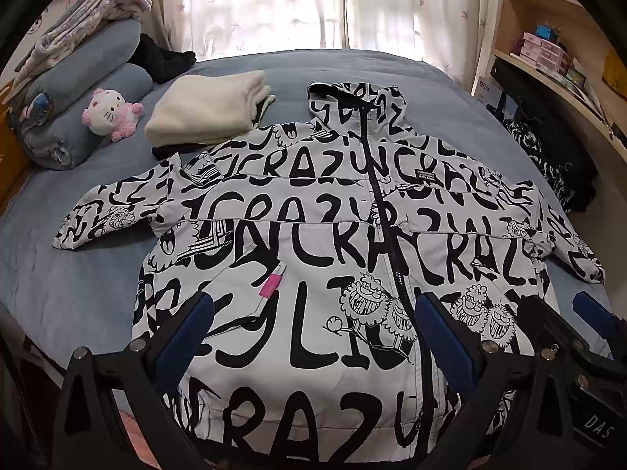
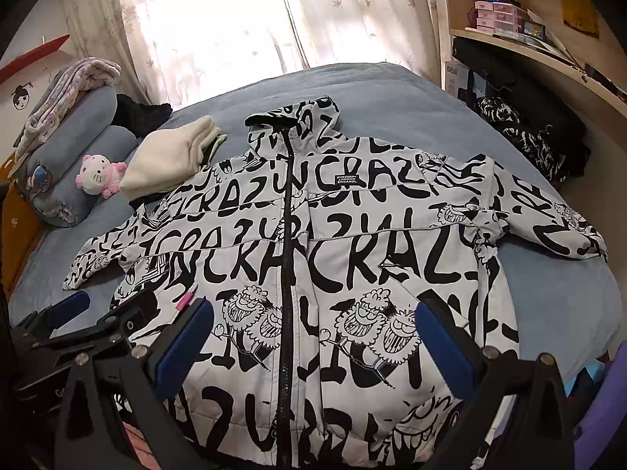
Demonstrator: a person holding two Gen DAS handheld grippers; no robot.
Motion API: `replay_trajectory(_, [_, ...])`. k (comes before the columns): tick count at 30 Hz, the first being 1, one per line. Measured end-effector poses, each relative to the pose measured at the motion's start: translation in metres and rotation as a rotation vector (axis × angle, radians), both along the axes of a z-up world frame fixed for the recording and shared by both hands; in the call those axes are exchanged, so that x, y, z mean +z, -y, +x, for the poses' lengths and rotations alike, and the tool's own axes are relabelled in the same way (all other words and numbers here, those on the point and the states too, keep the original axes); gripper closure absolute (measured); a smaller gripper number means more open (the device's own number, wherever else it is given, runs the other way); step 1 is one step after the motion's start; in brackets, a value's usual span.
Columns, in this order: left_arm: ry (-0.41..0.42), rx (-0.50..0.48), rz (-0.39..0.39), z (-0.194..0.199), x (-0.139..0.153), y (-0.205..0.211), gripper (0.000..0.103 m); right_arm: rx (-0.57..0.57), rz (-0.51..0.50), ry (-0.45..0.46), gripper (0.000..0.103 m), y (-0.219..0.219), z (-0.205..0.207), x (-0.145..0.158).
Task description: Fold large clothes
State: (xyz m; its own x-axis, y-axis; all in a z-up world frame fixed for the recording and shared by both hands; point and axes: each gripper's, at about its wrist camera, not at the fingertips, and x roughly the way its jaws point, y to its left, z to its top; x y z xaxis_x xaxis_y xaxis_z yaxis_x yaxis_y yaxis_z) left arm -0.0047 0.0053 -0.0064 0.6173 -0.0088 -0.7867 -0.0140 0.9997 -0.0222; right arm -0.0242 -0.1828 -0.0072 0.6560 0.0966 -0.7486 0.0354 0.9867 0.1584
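A large white jacket [image 1: 313, 243] with black graffiti lettering lies flat, front up and zipped, on the blue bed [image 1: 78, 293]; sleeves spread out to both sides, hood at the far end. It also shows in the right wrist view [image 2: 352, 258]. My left gripper [image 1: 311, 313] is open and empty, hovering above the jacket's lower left front. My right gripper [image 2: 313, 325] is open and empty, above the lower middle near the zip. The right gripper shows at the right edge of the left wrist view [image 1: 556, 313]. The left gripper shows at the left of the right wrist view [image 2: 106, 305].
A folded cream garment [image 1: 207, 109] lies beside the jacket's left shoulder. A pink and white plush toy [image 1: 109, 113] leans on rolled blue bedding [image 1: 90, 90]. Black clothing [image 1: 548, 156] hangs at the bed's right edge below wooden shelves [image 1: 556, 51]. Curtains [image 1: 298, 4] cover the window behind.
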Motion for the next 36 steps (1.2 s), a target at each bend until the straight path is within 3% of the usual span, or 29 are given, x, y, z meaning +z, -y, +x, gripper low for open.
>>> replay_trajectory(24, [0.003, -0.012, -0.011, -0.004, 0.002, 0.01, 0.002, -0.037, 0.039, 0.058, 0.002, 0.012, -0.012, 0.001])
replay_trajectory(32, [0.007, -0.044, -0.027, -0.005, 0.004, 0.017, 0.002, -0.067, 0.144, 0.008, 0.002, 0.027, -0.011, -0.007])
replay_trajectory(36, [0.0, -0.051, -0.024, -0.002, 0.003, 0.02, 0.002, -0.062, 0.135, 0.011, 0.002, 0.027, -0.012, -0.007])
